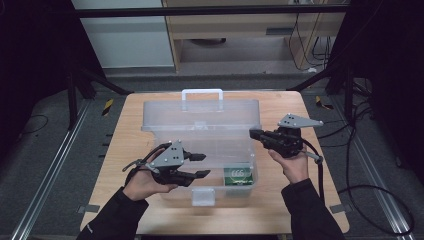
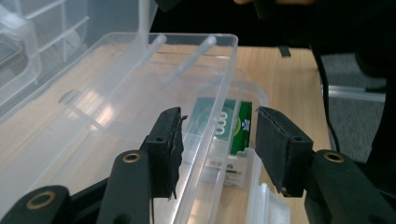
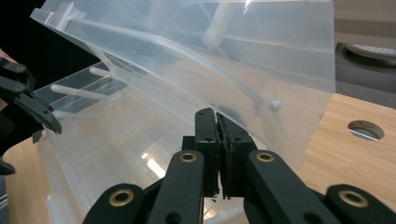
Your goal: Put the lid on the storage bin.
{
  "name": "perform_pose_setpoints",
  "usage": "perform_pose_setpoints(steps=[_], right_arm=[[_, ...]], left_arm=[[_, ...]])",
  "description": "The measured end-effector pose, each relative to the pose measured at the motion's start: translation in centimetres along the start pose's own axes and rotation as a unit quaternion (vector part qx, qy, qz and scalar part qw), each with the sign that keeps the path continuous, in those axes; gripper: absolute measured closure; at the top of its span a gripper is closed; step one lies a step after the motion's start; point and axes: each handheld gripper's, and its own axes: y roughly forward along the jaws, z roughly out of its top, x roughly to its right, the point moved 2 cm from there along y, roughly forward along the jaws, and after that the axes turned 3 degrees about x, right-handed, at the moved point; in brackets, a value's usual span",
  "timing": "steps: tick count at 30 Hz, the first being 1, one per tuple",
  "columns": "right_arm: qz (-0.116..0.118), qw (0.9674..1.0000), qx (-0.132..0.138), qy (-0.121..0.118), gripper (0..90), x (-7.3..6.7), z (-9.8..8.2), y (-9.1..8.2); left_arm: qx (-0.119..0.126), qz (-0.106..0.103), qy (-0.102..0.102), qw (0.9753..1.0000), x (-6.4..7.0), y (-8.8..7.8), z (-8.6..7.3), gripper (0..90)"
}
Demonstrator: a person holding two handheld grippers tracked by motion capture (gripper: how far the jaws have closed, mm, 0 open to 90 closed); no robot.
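Box (image 1: 200, 150), of clear plastic, sits mid-table (image 1: 150, 220) with its lid (image 1: 200, 112) swung up at the far side and its latch (image 1: 203, 196) at the near edge. In its near right corner lies a green pack (image 1: 237, 176), seen through the wall. The left gripper (image 1: 201, 165) hangs at the box's near left rim, jaws well apart with nothing pressed between them; in the left gripper view the box's wall runs up between the pads and the green pack (image 2: 233, 126) lies just beyond, untouched. The right gripper (image 1: 254, 134) is at the right end of the box, by the lid's lower right corner. Its jaws are closed tight together, pad against pad; whether they pinch a thin edge of plastic I cannot tell. In the right gripper view the tilted lid (image 3: 224, 60) rises just past the jaw tips, and the left gripper (image 3: 28, 100) shows far off at the left edge. A white handle (image 1: 202, 96) stands atop the lid, farthest from the person.
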Motion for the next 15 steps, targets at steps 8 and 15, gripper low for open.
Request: perform_pose_setpoints(steps=[8,15], right_arm=[[0.002,1.0,-0.004,0.0,87.6,0.0,-0.1,0.0],[0.003,1.0,-0.006,-0.001,87.9,-0.1,-0.1,-0.1]], left_arm=[[0.032,0.067,-0.04,0.9965,-0.3,-2.1,-0.3,53.7],[0.035,0.116,-0.067,0.9904,-0.8,-3.6,-1.2,59.8]])
